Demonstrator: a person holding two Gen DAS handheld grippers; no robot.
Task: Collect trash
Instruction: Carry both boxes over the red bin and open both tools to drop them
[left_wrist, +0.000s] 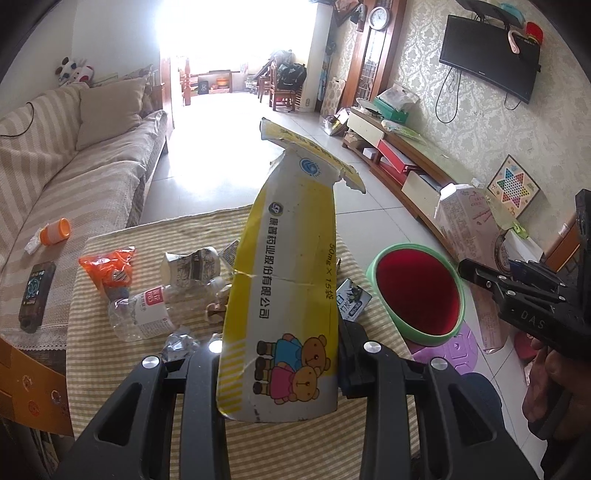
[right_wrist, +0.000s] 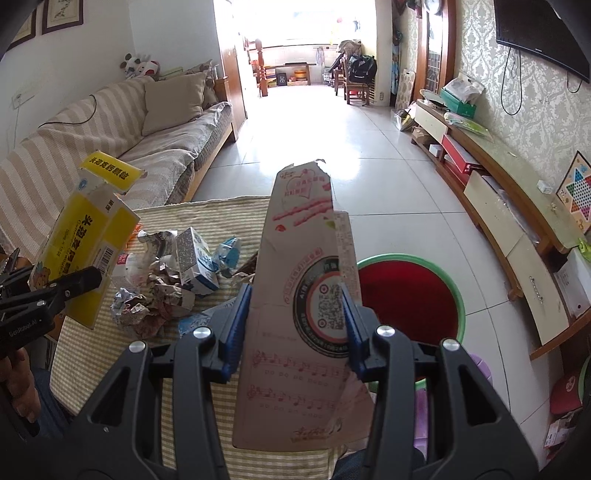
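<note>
Your left gripper (left_wrist: 280, 354) was clenched on a flattened yellow-and-white medicine box (left_wrist: 284, 280), its fingers (left_wrist: 351, 354) pinching the lower end where two cartoon bears are printed. The box stood up and away from the camera, its torn top flap bent over above the counter (left_wrist: 122, 369), which wore a green-and-cream striped cloth. In the right wrist view the same box (right_wrist: 85, 240) showed at the left edge, lifted clear of the cloth.

Your right gripper (right_wrist: 295, 328) was closed on a pale pink carton (right_wrist: 299, 332) printed with music notes and a round code label; the blue-padded fingers (right_wrist: 236, 332) pressed on both of its long edges. The carton pointed forward, tilted up, with its torn top toward the tiled floor (right_wrist: 369, 147). From the left wrist camera, that carton (left_wrist: 469, 229) and the right gripper (left_wrist: 480, 273) appeared at the right.

A green-rimmed bin with a red inside (right_wrist: 413, 306) stood on the floor just beside the counter's right edge, near the pink carton. It also showed in the left view (left_wrist: 417, 291).

More trash lay on the cloth: an orange wrapper (left_wrist: 109, 271), a crushed clear bottle (left_wrist: 144, 314), a crumpled paper cup (left_wrist: 192, 266), a small blue-and-white milk carton (right_wrist: 195, 262) and crumpled wrappers (right_wrist: 147, 306). A striped sofa (right_wrist: 110, 122) stood along the left wall.
</note>
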